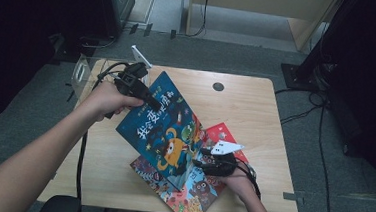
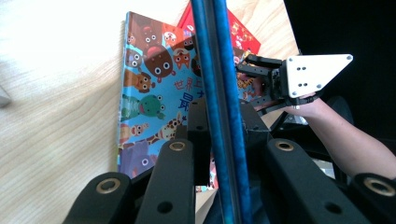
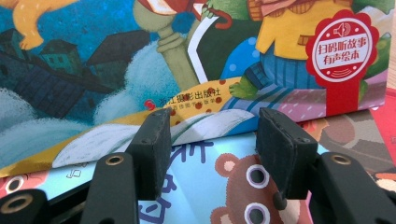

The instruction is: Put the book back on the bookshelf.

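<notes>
High view: a wooden table (image 1: 256,106) carried a small stack of picture books. The left gripper (image 1: 144,94), held in the person's left hand (image 1: 107,99), gripped the top corner of a dark blue picture book (image 1: 167,129). That book was tilted, its gripped far end raised off the stack and its near end low by the right gripper (image 1: 203,158). Under it lay a book with cartoon animals on the cover (image 1: 190,194), and a red book (image 1: 222,133) showed at the far right side of the stack. The right gripper sat at the blue book's lower right edge, with the right hand (image 1: 238,182) coming in from the table's near edge.

Left gripper view: the blue book (image 2: 219,93) appeared edge-on, running straight up between the two black jaws, which were clamped on it from both sides. Below and to the left lay the animal-cover book (image 2: 149,93) flat on the table (image 2: 46,116), with the red book (image 2: 238,32) beyond it. The right gripper (image 2: 250,70) with its grey three-cornered plate showed farther off at the right.

Right gripper view: the jaws stood apart and pressed on nothing. The lower edge of the blue book (image 3: 187,56) hung just beyond the fingertips (image 3: 154,135), lifted clear of the animal-cover book (image 3: 224,177), whose bear face showed between the jaws. A strip of the red book (image 3: 385,121) showed at the right edge.
</notes>
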Available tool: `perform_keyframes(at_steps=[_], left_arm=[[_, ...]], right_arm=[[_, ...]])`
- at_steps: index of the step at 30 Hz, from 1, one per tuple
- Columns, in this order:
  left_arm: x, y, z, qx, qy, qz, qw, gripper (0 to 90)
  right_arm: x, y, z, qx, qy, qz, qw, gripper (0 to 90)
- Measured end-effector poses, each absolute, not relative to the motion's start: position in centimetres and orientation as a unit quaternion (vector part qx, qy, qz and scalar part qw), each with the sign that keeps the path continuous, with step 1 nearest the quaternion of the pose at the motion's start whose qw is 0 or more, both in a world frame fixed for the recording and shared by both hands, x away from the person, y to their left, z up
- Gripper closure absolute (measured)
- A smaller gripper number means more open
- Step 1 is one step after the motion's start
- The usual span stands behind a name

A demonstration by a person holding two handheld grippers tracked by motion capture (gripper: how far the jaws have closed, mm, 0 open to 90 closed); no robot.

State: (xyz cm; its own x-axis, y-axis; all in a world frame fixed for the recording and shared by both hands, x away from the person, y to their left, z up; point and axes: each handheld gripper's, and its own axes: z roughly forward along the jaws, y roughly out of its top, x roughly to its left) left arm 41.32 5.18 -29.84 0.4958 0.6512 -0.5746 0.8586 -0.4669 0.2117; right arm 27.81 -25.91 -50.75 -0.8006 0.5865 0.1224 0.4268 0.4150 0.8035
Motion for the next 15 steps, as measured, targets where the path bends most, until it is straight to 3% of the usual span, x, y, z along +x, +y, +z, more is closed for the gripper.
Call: perform_keyframes(at_steps=[4, 7, 15], left_arm=[[41.6, 5.2, -29.7, 0.825, 0.461, -0.228, 0.236, 80.7], [42.4, 5.3, -29.8, 0.808, 0.471, -0.27, 0.231, 80.8], [43.3, 4.3, -26.5, 0.827, 0.466, -0.237, 0.207, 81.2]], right_arm=[[27.8, -25.8, -50.7, 0.296, 0.841, 0.442, 0.097, 45.8], [27.8, -25.8, -50.6, 0.295, 0.843, 0.439, 0.094, 45.8], [28.0, -26.0, -50.4, 0.295, 0.847, 0.433, 0.092, 46.6]])
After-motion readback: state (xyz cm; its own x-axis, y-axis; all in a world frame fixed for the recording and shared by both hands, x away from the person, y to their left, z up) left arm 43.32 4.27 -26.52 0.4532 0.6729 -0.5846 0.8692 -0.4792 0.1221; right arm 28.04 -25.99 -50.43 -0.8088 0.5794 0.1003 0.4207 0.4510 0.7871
